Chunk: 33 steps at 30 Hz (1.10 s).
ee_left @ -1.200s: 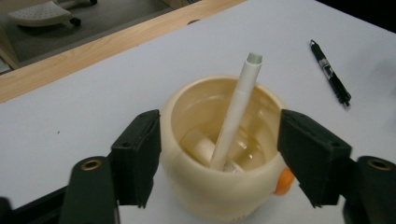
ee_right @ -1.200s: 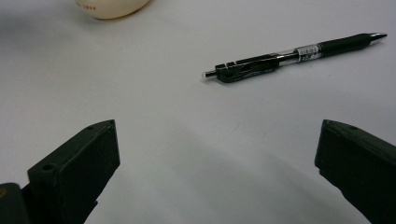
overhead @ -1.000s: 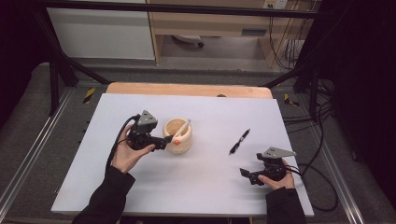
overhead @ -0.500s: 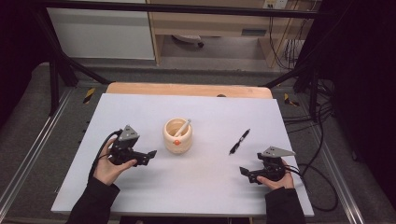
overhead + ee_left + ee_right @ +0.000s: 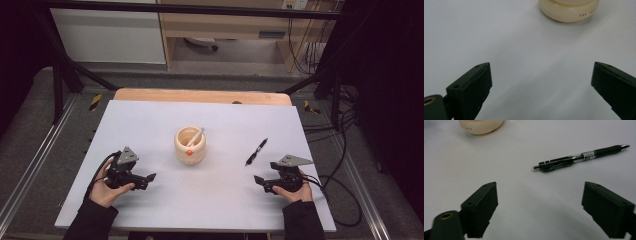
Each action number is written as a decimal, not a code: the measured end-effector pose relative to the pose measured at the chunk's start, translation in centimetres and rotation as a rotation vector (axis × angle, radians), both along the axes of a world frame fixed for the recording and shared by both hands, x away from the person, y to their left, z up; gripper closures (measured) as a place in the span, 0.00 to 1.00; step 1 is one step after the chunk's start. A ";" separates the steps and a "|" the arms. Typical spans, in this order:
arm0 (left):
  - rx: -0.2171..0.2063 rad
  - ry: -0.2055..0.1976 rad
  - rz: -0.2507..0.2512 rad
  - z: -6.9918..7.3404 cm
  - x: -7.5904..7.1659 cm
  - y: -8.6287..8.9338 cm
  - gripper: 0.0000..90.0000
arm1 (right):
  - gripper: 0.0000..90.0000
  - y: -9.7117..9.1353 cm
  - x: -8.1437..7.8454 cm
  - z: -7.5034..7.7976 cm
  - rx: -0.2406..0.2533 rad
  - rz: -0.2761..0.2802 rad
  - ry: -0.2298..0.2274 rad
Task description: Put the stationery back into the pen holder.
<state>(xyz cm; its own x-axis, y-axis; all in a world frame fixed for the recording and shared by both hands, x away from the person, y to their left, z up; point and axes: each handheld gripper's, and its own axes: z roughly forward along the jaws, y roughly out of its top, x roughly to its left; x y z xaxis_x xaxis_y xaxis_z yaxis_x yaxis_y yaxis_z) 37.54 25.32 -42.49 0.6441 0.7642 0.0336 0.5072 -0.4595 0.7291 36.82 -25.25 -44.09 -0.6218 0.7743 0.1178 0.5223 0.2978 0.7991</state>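
Now that the left gripper has drawn back from the cream pot to the frame's lower left, jaws apart and empty, the white pen stands delivered, while the right gripper, also spread, faces the black pen.

The white table top looks smooth and matt, with a bare light wooden strip along its far edge. The cream round pot has a glossy, glazed-looking surface. The black pen appears to be shiny plastic with a clear middle section, and the black jaws look like matt plastic.

one cup, two pens
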 end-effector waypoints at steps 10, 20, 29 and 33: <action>-0.029 0.008 0.053 -0.4 -0.6 2.0 0.03 | 0.50 1.9 1.7 0.6 -0.005 0.011 -0.023; -0.040 -0.002 0.063 -0.5 -0.8 2.7 0.03 | 0.75 3.6 4.2 1.1 -0.022 0.000 -0.007; -0.034 0.000 0.058 -0.5 -0.8 2.7 0.03 | 0.99 3.9 6.5 0.0 -0.067 -0.042 0.023; -0.035 0.001 0.059 -0.5 -0.8 2.7 0.03 | 1.00 4.2 7.1 -0.5 -0.067 -0.043 0.049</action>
